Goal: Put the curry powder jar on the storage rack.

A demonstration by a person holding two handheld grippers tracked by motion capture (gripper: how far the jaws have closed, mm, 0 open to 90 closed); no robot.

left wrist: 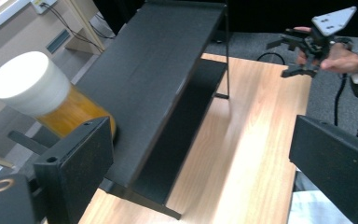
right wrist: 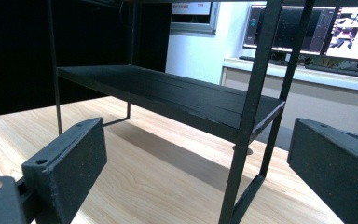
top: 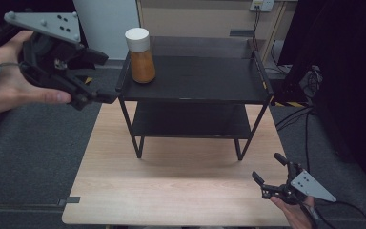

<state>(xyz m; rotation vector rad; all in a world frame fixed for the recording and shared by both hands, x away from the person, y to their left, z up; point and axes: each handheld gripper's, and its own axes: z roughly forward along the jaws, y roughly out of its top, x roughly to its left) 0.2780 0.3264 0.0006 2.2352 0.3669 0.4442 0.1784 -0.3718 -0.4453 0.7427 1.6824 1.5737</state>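
A jar [top: 140,57] with a white lid and orange contents stands upright at the left end of the top shelf of a black two-tier rack [top: 195,78]. My left gripper [top: 104,77] is held in the air just left of the rack's top corner, open and holding nothing. In the left gripper view the jar [left wrist: 51,100] lies close ahead, beyond the left jaw and outside the gap. My right gripper [top: 268,167] hovers low over the table's front right corner, open and empty. In the right gripper view it [right wrist: 196,168] faces the rack's lower shelf [right wrist: 168,95] and a front leg [right wrist: 249,116].
The rack stands on a light wooden table [top: 181,191] with bare wood in front of it. Grey floor surrounds the table. Cables [top: 295,119] trail on the right beside dark furniture. Monitors [right wrist: 349,32] sit on a desk beyond the rack.
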